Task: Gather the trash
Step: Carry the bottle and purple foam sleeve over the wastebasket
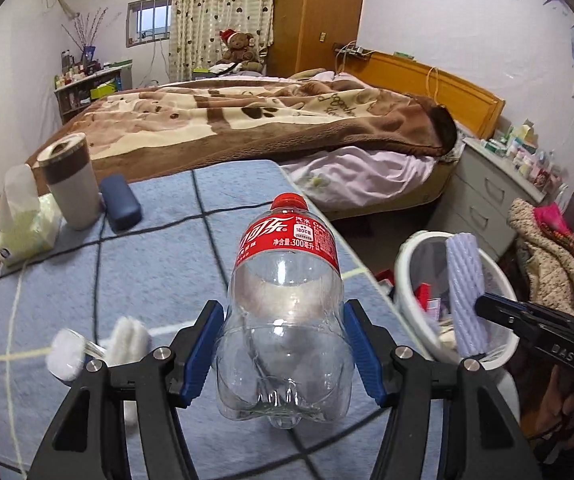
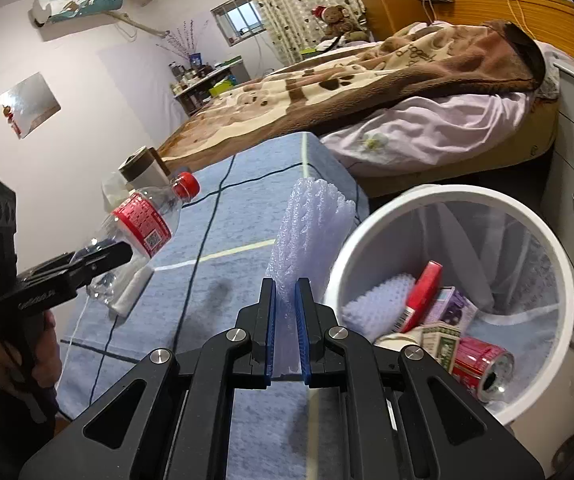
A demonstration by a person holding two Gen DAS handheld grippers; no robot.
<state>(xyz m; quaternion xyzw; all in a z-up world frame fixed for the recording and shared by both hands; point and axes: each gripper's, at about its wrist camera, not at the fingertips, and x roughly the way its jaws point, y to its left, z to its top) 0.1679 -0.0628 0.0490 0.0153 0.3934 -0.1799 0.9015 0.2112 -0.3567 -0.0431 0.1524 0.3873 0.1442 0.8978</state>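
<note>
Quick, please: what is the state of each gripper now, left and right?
Left gripper: closed on the empty plastic bottle.
Right gripper: closed on the foam net sleeve.

Both hand-held grippers (image 1: 285, 354) (image 2: 285, 332) clamped

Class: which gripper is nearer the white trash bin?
Right. The right gripper, shut on a foam sleeve, is beside the white trash bin; the left gripper holds a cola bottle over the table, farther off.
</note>
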